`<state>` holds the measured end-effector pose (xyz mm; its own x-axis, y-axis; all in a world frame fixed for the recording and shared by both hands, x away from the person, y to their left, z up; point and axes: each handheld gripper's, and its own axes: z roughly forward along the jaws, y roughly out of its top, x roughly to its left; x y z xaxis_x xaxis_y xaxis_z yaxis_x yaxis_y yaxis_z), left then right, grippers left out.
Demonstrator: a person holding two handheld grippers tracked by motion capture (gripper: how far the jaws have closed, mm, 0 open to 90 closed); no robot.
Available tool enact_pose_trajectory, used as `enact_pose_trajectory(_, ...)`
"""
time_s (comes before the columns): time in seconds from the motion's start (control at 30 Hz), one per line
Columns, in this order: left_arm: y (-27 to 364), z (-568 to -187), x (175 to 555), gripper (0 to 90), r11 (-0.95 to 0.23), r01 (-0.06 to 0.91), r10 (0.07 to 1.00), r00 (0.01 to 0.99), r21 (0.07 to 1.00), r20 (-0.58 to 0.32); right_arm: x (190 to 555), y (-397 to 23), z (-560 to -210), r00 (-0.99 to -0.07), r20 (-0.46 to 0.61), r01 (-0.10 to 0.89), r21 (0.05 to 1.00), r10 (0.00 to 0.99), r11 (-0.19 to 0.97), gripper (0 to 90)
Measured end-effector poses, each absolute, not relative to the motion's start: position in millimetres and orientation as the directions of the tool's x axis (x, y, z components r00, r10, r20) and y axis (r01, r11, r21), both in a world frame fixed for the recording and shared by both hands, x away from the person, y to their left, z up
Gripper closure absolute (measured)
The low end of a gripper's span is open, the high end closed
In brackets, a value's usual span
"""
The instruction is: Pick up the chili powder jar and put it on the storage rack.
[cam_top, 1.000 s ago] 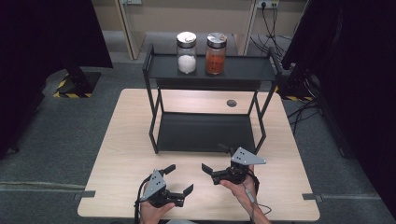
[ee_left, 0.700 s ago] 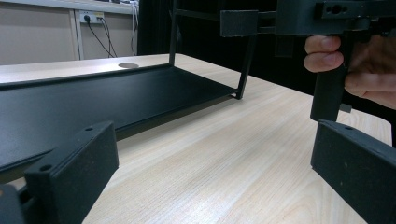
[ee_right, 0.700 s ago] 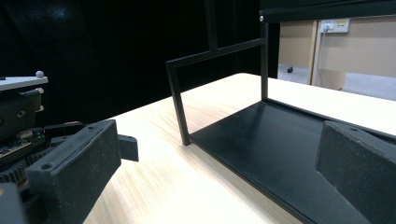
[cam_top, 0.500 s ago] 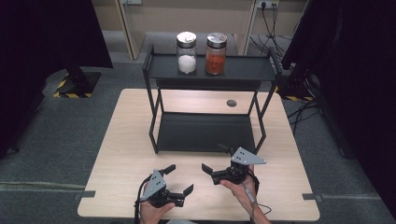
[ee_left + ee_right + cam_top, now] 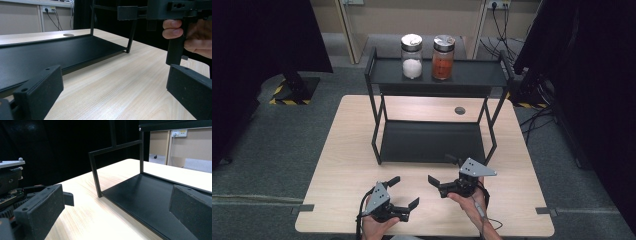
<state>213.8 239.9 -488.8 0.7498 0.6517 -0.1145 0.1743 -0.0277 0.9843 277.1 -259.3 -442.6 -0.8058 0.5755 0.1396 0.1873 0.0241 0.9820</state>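
A black two-level metal rack [image 5: 434,140] stands on the light wooden table [image 5: 347,160]. On its top shelf sit two glass jars with metal lids: one with white contents [image 5: 412,56] and one with orange contents [image 5: 443,57]. My left gripper [image 5: 404,193] rests open near the table's front edge, held by a hand, with nothing between its jaws. My right gripper [image 5: 440,171] is open too, just in front of the rack's lower shelf [image 5: 150,195], pointing left. The left gripper view [image 5: 112,97] shows the right gripper's body [image 5: 175,15] and the hand holding it.
A small round dark grommet [image 5: 460,110] is set in the tabletop behind the rack. Black curtains and stands flank the table on both sides. Cables hang near wall sockets at the back. Bare wood lies left and right of the rack.
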Motion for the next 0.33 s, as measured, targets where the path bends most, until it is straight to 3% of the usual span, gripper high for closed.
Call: enact_pose_trajectory(0.33,240.1,-488.7,213.8,0.3,-0.027,0.175,0.653,0.749,0.984,-0.115,277.7,-259.2,-443.6,-0.805,0.144,0.192,0.981,0.576,0.022,0.3)
